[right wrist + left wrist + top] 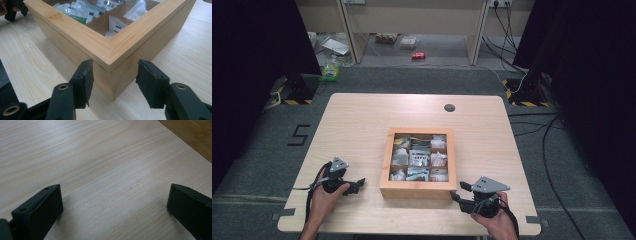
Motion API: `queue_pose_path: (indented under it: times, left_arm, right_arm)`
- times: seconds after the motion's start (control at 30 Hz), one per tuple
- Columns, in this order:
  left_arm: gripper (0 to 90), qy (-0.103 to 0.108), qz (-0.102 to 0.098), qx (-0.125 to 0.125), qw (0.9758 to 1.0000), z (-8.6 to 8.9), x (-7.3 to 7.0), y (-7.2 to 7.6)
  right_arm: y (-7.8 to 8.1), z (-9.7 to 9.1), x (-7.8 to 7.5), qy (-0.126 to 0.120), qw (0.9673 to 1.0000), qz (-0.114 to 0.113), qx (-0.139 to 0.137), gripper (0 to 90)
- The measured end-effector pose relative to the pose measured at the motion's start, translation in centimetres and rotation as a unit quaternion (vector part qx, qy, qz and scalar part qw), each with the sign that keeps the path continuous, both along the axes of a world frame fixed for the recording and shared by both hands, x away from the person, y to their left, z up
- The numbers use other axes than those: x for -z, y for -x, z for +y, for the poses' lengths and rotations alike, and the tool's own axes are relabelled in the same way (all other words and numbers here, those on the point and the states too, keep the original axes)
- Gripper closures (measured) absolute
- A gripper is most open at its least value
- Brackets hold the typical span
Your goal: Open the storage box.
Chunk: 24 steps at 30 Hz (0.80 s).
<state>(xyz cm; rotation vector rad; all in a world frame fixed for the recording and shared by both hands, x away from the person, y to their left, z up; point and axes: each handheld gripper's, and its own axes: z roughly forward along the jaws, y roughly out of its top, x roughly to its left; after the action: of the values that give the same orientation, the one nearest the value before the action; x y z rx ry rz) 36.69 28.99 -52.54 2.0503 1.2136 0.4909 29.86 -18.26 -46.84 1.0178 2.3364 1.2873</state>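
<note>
One wooden box with a glass-paned lid sits on the light tabletop, a little toward the person's side of the middle. Through the lid nine compartments show, three rows of three, each holding small packets. Bare wood runs around the box on all four sides, widest beyond its far edge, where a single dark round grommet lies near the far rim.

Two grippers work the near edge. The right gripper is at the box's near right corner, close to the tabletop's front rim; its jaws straddle that corner, half open, one pad close against the front wall just under the lid's edge, the other standing off the side wall with a clear gap. No grip is made.

The left gripper rests low over bare wood, left of the box and apart from it, jaws spread wide with nothing between them. The box's side shows at that view's upper right corner.
</note>
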Motion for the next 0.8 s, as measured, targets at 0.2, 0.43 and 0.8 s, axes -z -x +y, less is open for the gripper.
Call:
queue_pose_path:
  times: [0.2,0.43,0.8]
  left_arm:
    - [0.0,0.000,0.000,0.000,1.0000,0.00,0.00,0.00]
    - [0.0,0.000,0.000,0.000,1.0000,0.00,0.00,-0.01]
    - [0.0,0.000,0.000,0.000,1.0000,0.00,0.00,-0.01]
  right_arm:
    - [-0.16,0.45,0.09,-0.001,0.9999,-0.002,-0.012,54.1]
    - [-0.23,0.70,0.06,0.006,0.9999,-0.001,-0.013,53.2]
    - [-0.36,0.66,-0.08,-0.006,0.9999,0.009,-0.011,52.5]
